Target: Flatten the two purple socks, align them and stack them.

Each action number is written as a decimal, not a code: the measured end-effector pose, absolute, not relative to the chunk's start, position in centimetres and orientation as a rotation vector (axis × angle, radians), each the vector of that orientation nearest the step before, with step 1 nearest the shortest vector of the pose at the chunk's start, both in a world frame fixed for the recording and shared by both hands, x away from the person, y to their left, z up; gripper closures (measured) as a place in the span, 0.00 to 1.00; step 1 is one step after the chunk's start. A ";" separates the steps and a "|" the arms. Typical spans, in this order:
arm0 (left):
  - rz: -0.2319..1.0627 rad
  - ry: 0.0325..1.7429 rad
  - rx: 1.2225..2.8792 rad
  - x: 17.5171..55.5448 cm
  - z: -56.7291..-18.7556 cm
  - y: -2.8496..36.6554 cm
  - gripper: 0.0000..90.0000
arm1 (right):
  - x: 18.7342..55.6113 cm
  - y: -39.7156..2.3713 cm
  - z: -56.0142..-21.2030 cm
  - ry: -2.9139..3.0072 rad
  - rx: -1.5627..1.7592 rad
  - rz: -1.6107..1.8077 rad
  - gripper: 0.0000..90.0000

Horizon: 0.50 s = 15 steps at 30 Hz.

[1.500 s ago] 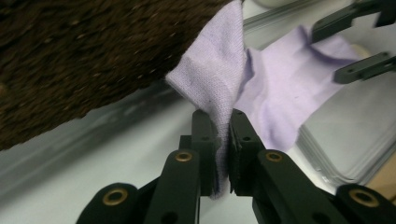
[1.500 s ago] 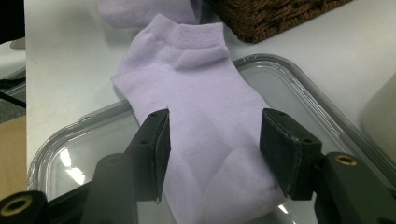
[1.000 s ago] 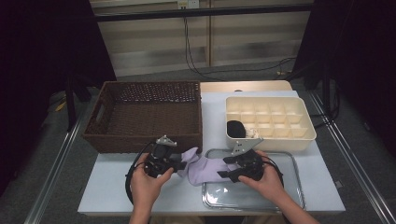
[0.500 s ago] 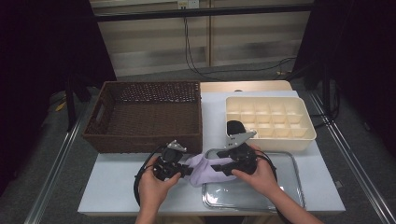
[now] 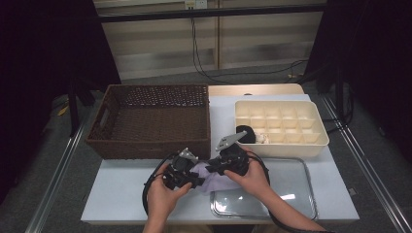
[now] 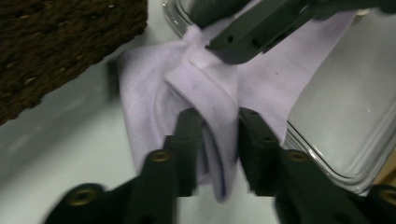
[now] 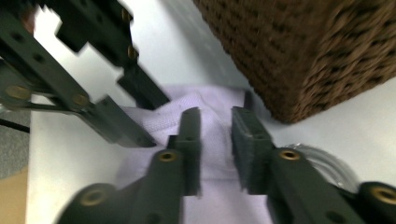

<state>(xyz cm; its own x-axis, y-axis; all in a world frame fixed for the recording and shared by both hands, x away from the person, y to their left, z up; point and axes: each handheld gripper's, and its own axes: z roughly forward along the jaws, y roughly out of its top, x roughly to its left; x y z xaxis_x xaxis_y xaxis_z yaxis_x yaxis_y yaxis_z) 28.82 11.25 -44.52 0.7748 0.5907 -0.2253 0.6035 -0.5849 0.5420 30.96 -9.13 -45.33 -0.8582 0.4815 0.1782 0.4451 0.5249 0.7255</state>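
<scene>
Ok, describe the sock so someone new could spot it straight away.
Start at the big brown wicker basket. On the white table just in front of its near right corner lies the pale lilac sock, overlapping the metal tray. It is the only soft cloth thing there.

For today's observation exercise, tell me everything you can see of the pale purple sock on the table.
The pale purple sock is soft knit fabric with a ribbed cuff, folded and bunched. It lies on the white table, partly over the metal tray's rim, just in front of the brown wicker basket. The left gripper has a ribbed fold between its fingers; the right gripper has flat cloth between its own.
</scene>
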 end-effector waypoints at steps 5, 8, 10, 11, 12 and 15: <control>0.003 0.944 2.287 29.0 -44.0 12.4 0.52 | 30.7 -9.5 -46.0 2.764 0.825 1.249 0.99; 0.032 0.974 2.251 29.2 -43.7 13.4 0.48 | 30.3 -9.8 -45.9 2.760 0.808 1.245 0.99; 0.029 0.996 2.245 29.2 -43.9 13.9 0.46 | 30.0 -10.0 -45.9 2.758 0.809 1.257 0.99; 0.011 1.003 2.246 29.3 -44.1 14.1 0.45 | 30.0 -10.1 -46.0 2.758 0.803 1.263 0.99; -0.006 1.009 2.237 29.3 -44.4 14.1 0.45 | 29.9 -10.2 -46.1 2.759 0.809 1.262 0.99; 0.003 1.016 2.274 29.5 -45.1 14.0 0.46 | 29.7 -10.2 -46.3 2.767 0.815 1.272 0.99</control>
<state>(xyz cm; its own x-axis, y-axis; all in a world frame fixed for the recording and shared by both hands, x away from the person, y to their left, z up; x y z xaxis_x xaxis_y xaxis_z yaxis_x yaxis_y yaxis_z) 29.49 13.99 -45.10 0.7014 0.6693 -0.2450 0.6678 -0.4970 0.5542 29.73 -10.24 -46.32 -0.8664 0.4493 0.2180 0.4580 0.5408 0.7055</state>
